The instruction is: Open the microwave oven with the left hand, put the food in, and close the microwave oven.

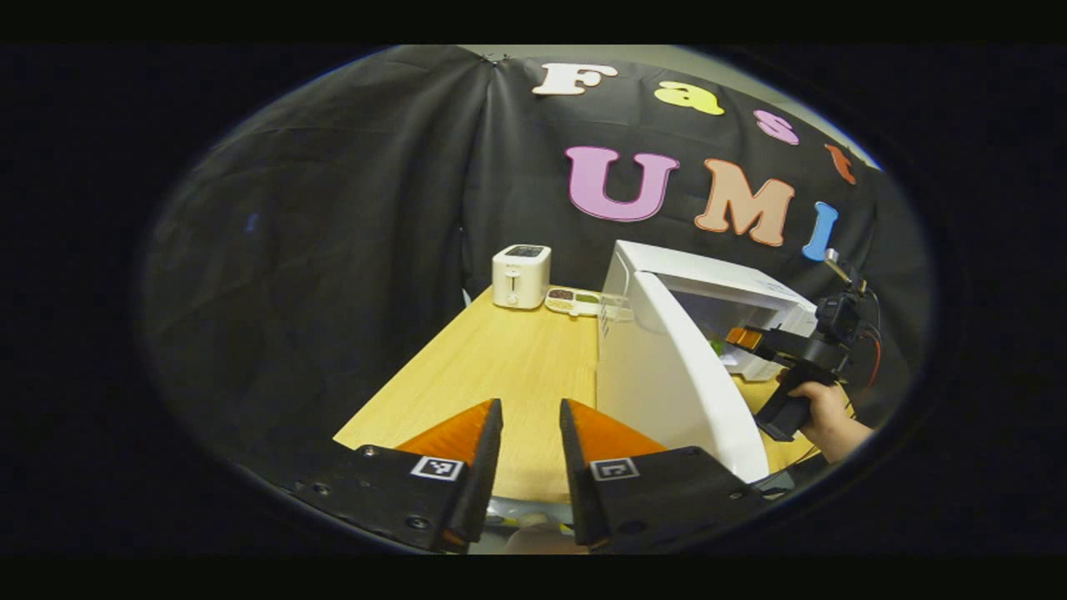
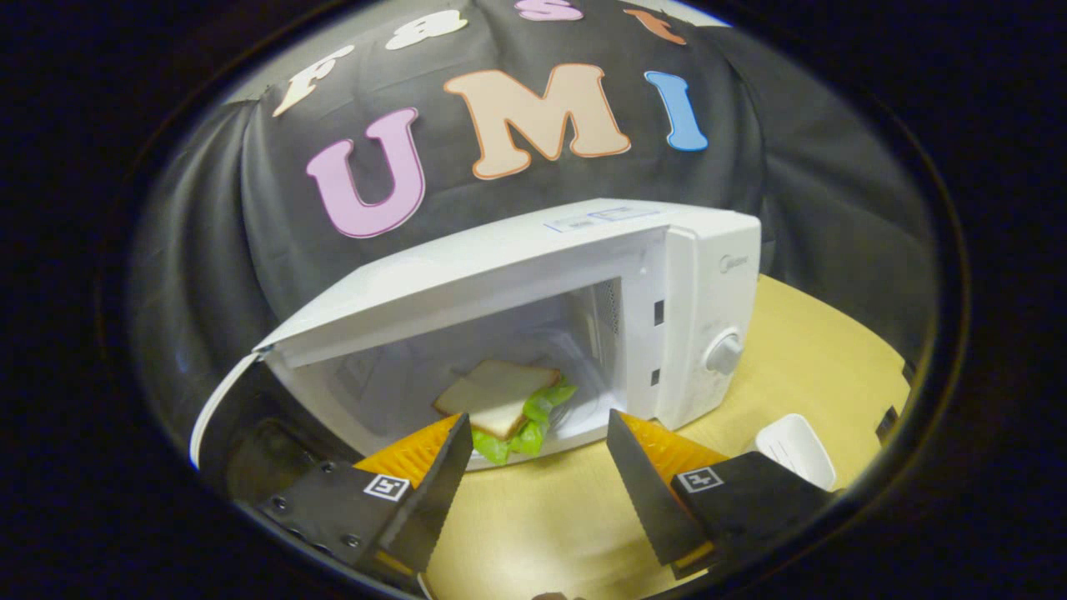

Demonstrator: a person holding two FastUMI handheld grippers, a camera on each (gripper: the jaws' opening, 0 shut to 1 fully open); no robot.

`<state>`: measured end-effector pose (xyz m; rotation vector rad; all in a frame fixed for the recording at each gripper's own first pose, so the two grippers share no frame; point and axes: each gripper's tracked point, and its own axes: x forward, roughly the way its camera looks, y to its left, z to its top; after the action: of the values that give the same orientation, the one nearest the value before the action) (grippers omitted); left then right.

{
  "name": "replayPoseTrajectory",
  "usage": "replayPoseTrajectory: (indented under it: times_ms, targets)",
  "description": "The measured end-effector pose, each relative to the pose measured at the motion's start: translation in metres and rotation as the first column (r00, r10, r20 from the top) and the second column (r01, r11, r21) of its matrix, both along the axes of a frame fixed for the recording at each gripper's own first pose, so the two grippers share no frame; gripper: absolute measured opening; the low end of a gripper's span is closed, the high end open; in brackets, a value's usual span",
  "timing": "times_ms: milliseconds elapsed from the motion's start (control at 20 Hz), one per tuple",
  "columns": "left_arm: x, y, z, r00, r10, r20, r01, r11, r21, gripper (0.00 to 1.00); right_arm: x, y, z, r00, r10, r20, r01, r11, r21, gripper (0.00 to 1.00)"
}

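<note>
Nearest the lens, at the bottom of the left gripper view, the left tongs (image 1: 530,433) hang empty with a narrow gap, beside the microwave's open door (image 1: 679,383); closing it likely means pushing that door's outer face in a smooth arc once the right tongs (image 2: 533,450), spread wide and empty at lower centre of the right gripper view, are clear of the opening. Inside the microwave (image 2: 533,275) lies the sandwich (image 2: 500,396), mid-frame; on the table (image 1: 500,367) a toaster (image 1: 521,276), a food tray (image 1: 572,300) and a small white dish (image 2: 796,450) sit apart from the door's path.
</note>
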<state>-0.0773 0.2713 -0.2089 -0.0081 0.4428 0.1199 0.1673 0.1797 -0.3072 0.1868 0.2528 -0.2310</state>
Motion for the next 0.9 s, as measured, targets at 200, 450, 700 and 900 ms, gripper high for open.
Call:
replayPoseTrajectory:
  times_ms: [200, 450, 700, 900]
  targets:
    - [-0.001, -0.010, -0.005, 0.998, -0.054, -0.019, 0.054, 0.999, -0.005, 0.16, -0.047, -0.003, 0.019, 1.000, 0.007, 0.005, -0.007, 1.000, -0.015, 0.99]
    - [-0.003, -0.032, -0.012, 0.986, -0.159, -0.053, 0.158, 0.987, -0.021, 0.01, -0.094, -0.011, 0.044, 0.999, -0.016, 0.037, 0.017, 0.999, -0.045, 0.99]
    - [-0.007, -0.058, -0.019, 0.959, -0.268, -0.092, 0.266, 0.964, -0.029, 0.02, -0.133, -0.040, 0.060, 0.994, -0.094, 0.051, 0.097, 0.993, -0.063, 1.00]
    - [-0.008, -0.068, -0.018, 0.957, -0.271, -0.106, 0.272, 0.962, -0.007, 0.00, -0.150, -0.065, 0.067, 0.993, -0.100, 0.057, 0.103, 0.992, -0.067, 1.00]
